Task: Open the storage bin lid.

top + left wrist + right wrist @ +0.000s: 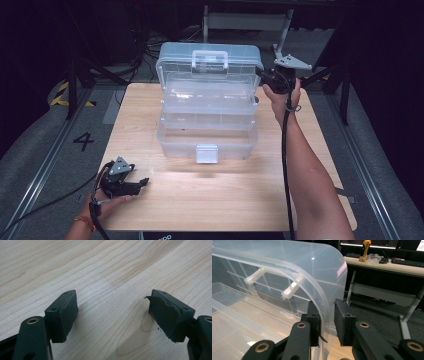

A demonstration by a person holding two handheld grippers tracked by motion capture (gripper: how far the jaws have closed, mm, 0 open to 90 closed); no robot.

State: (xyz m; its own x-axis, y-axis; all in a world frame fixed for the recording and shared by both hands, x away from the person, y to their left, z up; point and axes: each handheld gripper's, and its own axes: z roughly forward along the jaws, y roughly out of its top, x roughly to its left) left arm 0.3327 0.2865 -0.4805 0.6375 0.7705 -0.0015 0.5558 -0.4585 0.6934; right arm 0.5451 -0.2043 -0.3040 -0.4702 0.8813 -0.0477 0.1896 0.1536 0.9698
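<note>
High view: a clear plastic toolbox [207, 107] stands open at the middle of a light wooden table [310, 195], its lid [209, 59] raised upright at the far side with a carry handle [210, 61] on top, and a latch tab [207, 153] at the front of its base. The person's right hand [281, 100] reaches along the table's right side and holds the right gripper [264, 76] up against the lid's right end. Near the table's front left corner, the left hand [107, 200] holds the left gripper [145, 181] low over bare wood, well apart from the box, jaws pointing right.

Left gripper view: the two black jaws stand spread wide over the pale wood grain, with nothing between them. The rubber pad [163, 315] on the right-hand jaw looks torn and ragged along its edge.

Right gripper view: the jaws straddle the curved edge of the lid's side wall [322, 302], one inside the box and one outside. The inner jaw lies against the plastic; a narrow gap shows between the wall and the outer jaw, so the claw is nearly closed on the lid but not visibly pinching it. Behind, a desk [387, 265] carries keyboards and a yellow object [364, 250]
</note>
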